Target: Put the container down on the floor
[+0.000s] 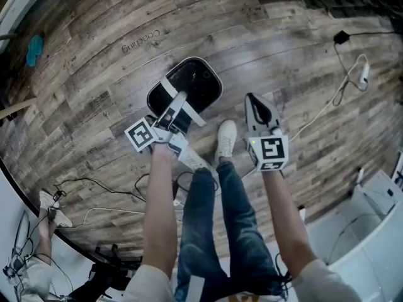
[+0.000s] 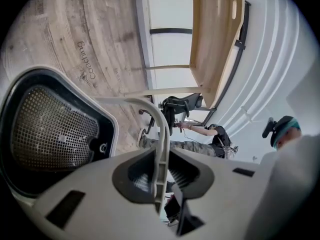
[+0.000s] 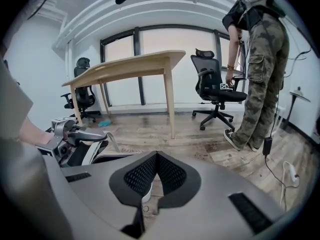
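A black container (image 1: 189,83) with a white rim and a white bail handle (image 1: 178,106) hangs just over the wooden floor, in front of the person's feet. My left gripper (image 1: 178,109) is shut on that handle. In the left gripper view the handle (image 2: 161,129) runs between the two pads, and the container's mesh-lined inside (image 2: 50,134) fills the left side. My right gripper (image 1: 253,99) hovers to the right of the container, apart from it, shut with nothing in it. The right gripper view shows its tips (image 3: 156,156) meeting, with the container (image 3: 95,151) at the left.
The person's white shoe (image 1: 225,140) stands right behind the container. Cables (image 1: 349,80) trail over the floor at the right and lower left. A wooden table (image 3: 130,64), office chairs (image 3: 215,86) and a standing person in camouflage trousers (image 3: 260,69) are further off.
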Available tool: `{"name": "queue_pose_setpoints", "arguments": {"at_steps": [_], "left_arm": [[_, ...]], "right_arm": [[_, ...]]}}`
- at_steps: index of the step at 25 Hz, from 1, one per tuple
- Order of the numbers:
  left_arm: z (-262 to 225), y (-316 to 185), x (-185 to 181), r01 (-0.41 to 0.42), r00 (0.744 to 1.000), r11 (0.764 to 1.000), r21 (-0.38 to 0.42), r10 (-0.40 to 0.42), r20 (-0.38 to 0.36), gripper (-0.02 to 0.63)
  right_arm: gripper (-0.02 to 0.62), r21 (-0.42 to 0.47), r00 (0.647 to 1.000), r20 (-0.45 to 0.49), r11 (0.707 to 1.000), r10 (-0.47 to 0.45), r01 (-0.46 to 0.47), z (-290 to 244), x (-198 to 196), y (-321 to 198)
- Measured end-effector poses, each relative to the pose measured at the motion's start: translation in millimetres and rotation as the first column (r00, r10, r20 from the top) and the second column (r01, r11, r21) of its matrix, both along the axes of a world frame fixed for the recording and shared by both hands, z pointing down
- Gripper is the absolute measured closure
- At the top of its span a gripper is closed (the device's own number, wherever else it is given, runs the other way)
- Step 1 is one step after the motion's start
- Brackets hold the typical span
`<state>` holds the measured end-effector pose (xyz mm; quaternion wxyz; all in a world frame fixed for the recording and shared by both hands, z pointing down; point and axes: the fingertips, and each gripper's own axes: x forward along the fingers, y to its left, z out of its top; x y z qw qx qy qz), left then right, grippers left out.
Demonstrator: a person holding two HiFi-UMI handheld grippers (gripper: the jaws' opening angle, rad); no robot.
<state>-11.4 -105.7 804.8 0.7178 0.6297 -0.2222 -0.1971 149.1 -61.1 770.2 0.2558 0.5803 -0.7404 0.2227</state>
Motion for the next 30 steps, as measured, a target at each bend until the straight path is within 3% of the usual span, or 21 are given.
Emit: {"name": "queue_pose_setpoints", "arguments": {"at_steps": [22,30], "left_arm": [[15,0,-3,0.009,1.000,1.000,-0.009,-0.008,0.007,0.538],[14,1,-1,-0.013,0.999,1.000,0.003,0.013,-0.049,0.538]], "right_arm": [[0.597,-0.012,1.000,0.002,1.000,-0.007,0.007,5,1,2],[0.597,-0.008,1.000,0.003,1.000,-0.014,0.014,2,-4,3]]}}
